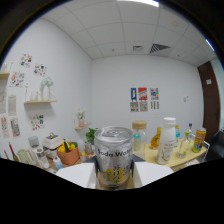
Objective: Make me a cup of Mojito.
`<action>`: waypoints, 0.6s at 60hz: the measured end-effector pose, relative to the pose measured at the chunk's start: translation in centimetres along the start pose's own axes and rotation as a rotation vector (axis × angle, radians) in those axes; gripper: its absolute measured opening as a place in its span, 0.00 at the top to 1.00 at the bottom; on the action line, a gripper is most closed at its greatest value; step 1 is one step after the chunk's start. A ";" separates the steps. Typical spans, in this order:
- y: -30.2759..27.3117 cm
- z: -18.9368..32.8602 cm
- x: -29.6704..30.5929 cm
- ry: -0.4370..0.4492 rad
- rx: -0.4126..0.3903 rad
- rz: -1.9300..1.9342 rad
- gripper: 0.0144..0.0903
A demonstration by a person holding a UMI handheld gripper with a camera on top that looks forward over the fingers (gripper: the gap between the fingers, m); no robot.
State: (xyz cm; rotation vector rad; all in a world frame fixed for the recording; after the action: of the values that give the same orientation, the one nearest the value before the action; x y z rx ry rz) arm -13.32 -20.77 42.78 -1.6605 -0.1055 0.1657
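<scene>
A silver can labelled "Soda Water" [114, 156], with a yellow band low on its label, stands upright between my two white fingers. The left finger [75, 175] and the right finger [150, 172] each lie against a side of the can. My gripper [114, 172] is shut on it. The can's closed top with its pull tab faces up. Its base and the fingers' lower parts are hidden in the dark bottom of the view.
Beyond the can, a pale wooden table [187, 159] carries a white bottle [167, 141], a cork-lidded jar [139, 131], a yellow bottle [156, 138], a green bottle [187, 141] and an orange can [199, 140]. A bowl of lemons [68, 152] and a small plant [91, 135] stand beyond the left finger.
</scene>
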 end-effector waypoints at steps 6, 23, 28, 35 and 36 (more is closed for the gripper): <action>3.4 -1.8 2.2 0.021 -0.019 -0.017 0.52; 15.7 -2.1 8.2 0.105 -0.104 0.033 0.51; 19.5 -1.5 9.3 0.122 -0.144 0.052 0.52; 23.8 -1.1 10.1 0.127 -0.187 0.063 0.52; 24.2 -1.0 10.2 0.126 -0.190 0.067 0.52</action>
State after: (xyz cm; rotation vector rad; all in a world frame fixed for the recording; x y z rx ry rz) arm -3.82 -22.39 18.36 -1.8607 0.0307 0.1039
